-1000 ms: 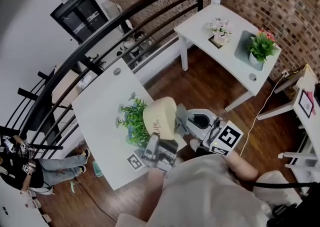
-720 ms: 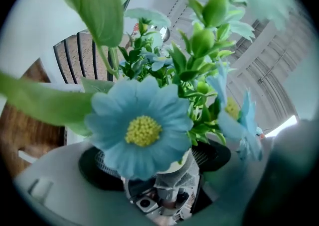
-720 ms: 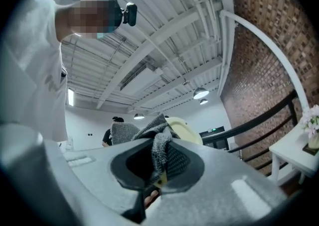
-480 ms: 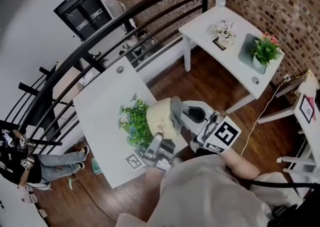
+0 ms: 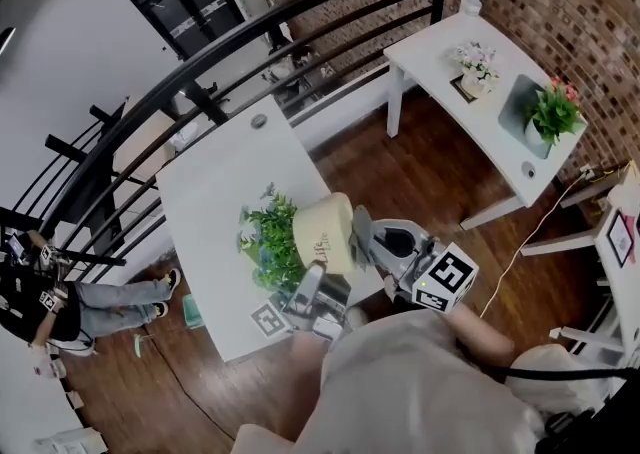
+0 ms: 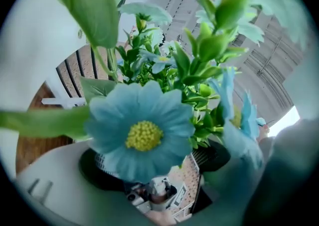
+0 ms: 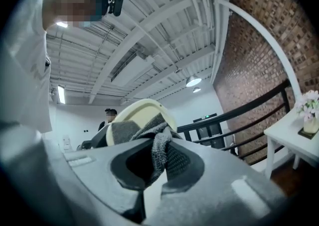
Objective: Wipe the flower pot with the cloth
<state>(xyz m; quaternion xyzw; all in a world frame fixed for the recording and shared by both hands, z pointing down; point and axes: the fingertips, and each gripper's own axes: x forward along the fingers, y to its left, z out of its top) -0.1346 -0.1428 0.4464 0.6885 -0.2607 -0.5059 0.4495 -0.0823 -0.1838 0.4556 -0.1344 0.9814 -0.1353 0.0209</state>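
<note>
— Where was the flower pot [image 5: 325,234]?

— Over the near edge of the white desk [image 5: 215,182], tipped onto its side. In the head view its mouth faced left and its base faced right. Whether it touched the desktop, I couldn't tell.

— And its look?

— Cream and smooth, widening toward the rim, with a little dark lettering on the side, too small to read. Green leaves [image 5: 272,242] spilled out of the mouth, mixed with pale blue flowers. One flower [image 6: 142,135] with a yellow centre filled the left gripper view.

— Who held it?

— The left tool [image 5: 310,284] came up from beneath and was clamped on the pot close to the plant.

— The right one?

— The right tool [image 7: 157,163] was clenched on a grey knitted cloth [image 7: 162,153], bunched between its jaws. The cloth lay against the pot's base end, and the cream curve rose just behind it in the right gripper view.
</note>
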